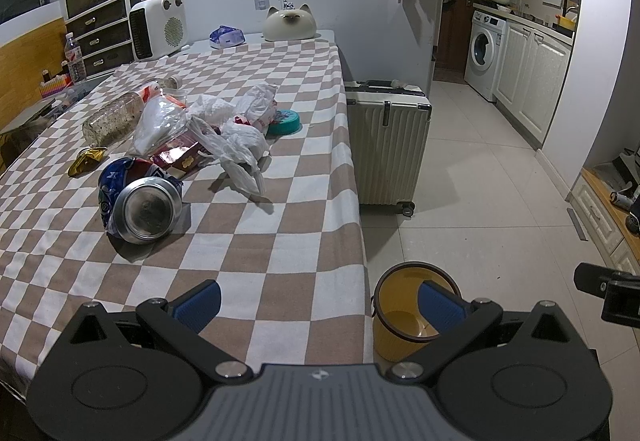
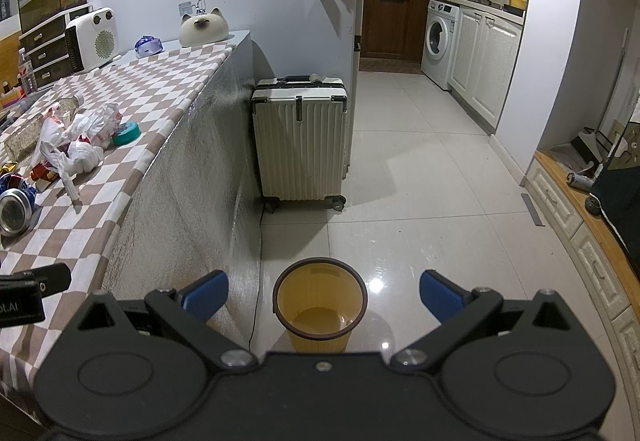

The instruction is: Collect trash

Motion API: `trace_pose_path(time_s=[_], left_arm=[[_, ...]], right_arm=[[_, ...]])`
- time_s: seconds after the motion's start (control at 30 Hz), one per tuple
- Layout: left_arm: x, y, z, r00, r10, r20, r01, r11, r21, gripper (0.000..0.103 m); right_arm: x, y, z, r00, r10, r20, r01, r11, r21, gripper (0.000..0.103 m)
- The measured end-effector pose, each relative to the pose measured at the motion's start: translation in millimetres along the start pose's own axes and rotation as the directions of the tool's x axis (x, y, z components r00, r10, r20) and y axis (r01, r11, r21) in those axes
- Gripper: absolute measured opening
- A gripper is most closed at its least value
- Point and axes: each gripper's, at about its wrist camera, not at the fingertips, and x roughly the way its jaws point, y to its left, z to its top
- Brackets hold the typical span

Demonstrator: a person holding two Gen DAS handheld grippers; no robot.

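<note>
Judging by both grippers, left (image 1: 318, 303) and right (image 2: 324, 295), being held spread and empty, collection was not begun; the crushed can (image 1: 140, 199) was to be reached and carried to the yellow bin (image 2: 320, 307).

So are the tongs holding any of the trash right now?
No, nothing is held. The left tongs are open above the table edge, and the right tongs are open above the yellow bin. The trash, like the can, lies on the table.

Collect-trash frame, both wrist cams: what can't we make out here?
- Yellow bin: base hidden by the right gripper body; in left wrist view a finger covers part of the inside.
- Crushed can: brand unreadable, crumpled.
- Plastic bags: items underneath hidden.
- Table: near edge cut off behind the left gripper.
</note>
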Motion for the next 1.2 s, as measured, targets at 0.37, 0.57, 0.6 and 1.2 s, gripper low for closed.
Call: trace_pose_path(time_s=[0.37,0.57,0.6,1.2], left_arm=[[0.0,0.3,-0.3,1.000,-0.001,0.000,0.001,1.000,0.000,0.103],[-0.1,0.4,-0.3,1.000,-0.001,0.000,0.001,1.000,-0.001,0.103],[-0.2,0.5,-0.5,1.000,-0.001,0.000,0.001,1.000,-0.001,0.103],[11.3,63.0,20.2,0.978,0.187,0.088,-0.172,0.973,-0.152,0.103]], right_arm=[[0.5,0.1,0.0,1.000,0.000,-0.001,0.000,1.000,0.000,0.103],[1.0,-0.1,0.0,1.000,0.001,-0.001,-0.001,1.000,0.001,0.103],[1.2,-0.1,0.1,1.000,0.000,-0.002,0.000,1.000,0.001,0.103],[11.9,-6.1,11.0,0.997,0.052,0.065,-0.056,0.997,0.054,0.103]])
